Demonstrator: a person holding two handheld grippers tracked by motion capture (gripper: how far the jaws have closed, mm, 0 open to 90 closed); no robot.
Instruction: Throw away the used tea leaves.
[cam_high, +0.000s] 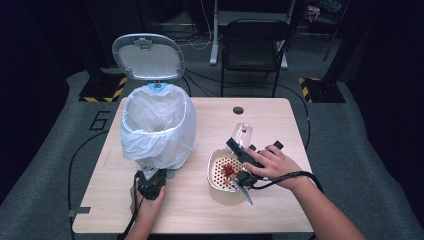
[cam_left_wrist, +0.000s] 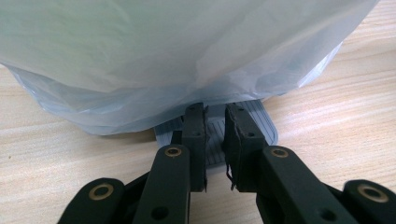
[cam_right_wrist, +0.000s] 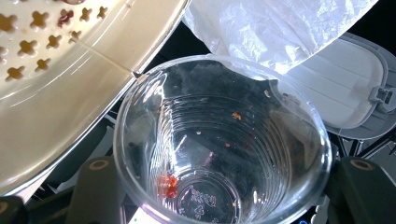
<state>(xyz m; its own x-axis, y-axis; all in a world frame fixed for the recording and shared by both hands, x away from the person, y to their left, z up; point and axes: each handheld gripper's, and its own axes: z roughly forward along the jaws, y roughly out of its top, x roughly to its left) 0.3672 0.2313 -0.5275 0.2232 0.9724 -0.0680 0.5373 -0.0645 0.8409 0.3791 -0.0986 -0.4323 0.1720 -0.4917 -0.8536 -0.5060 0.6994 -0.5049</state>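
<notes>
Over the strainer bowl (cam_high: 220, 172), right gripper (cam_high: 239, 150) jaws clamped on a clear cup (cam_right_wrist: 223, 144); left gripper (cam_left_wrist: 215, 140) jaws together on the bin pedal (cam_left_wrist: 215, 126).

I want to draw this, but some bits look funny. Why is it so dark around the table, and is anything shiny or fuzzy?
High view: the pale wooden table is lit while the room behind is nearly black. Right gripper view: the clear ribbed plastic cup shows bright glare, and its near rim is blurry. Left gripper view: the translucent white bin bag looks soft and smooth up close.

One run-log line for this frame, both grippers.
left gripper: shut, pressing bin pedal | bin lid: open | right gripper: shut on clear cup, tipped over strainer bowl | red bits in strainer
</notes>
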